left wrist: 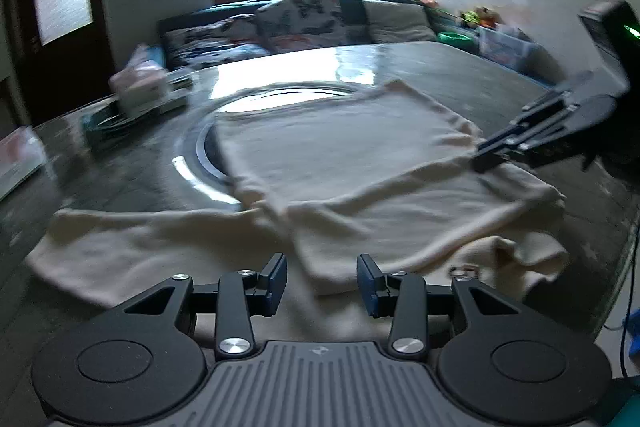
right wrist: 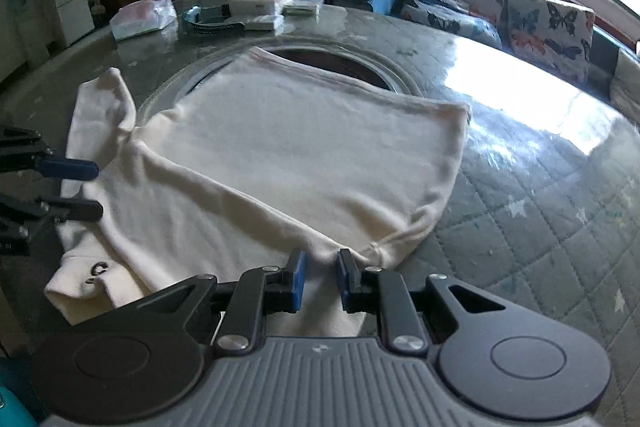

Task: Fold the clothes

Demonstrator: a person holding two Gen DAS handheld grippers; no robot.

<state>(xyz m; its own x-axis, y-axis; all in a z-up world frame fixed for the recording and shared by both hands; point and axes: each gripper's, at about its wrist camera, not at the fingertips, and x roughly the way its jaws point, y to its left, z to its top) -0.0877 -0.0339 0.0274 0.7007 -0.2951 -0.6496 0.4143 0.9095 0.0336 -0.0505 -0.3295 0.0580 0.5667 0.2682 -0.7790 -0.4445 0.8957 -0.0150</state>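
A cream knitted garment (left wrist: 340,147) lies partly folded on the round table, its upper layer turned over the body (right wrist: 304,147). One sleeve (left wrist: 120,247) stretches out to the left in the left wrist view. My left gripper (left wrist: 322,283) hovers open over the garment's near edge, with nothing between its fingers; it also shows at the left edge of the right wrist view (right wrist: 86,189). My right gripper (right wrist: 322,277) has its jaws narrowed on a bunched corner of the folded layer, and creases run out from that pinch. Seen from the left wrist, the right gripper (left wrist: 482,161) meets the fold's right edge.
The table (right wrist: 540,227) carries a quilted grey cover under glossy glass, with a round ring (left wrist: 200,147) in its middle. Boxes and bags (right wrist: 240,11) crowd the far side. A sofa with butterfly cushions (right wrist: 500,15) stands beyond the table, under a window.
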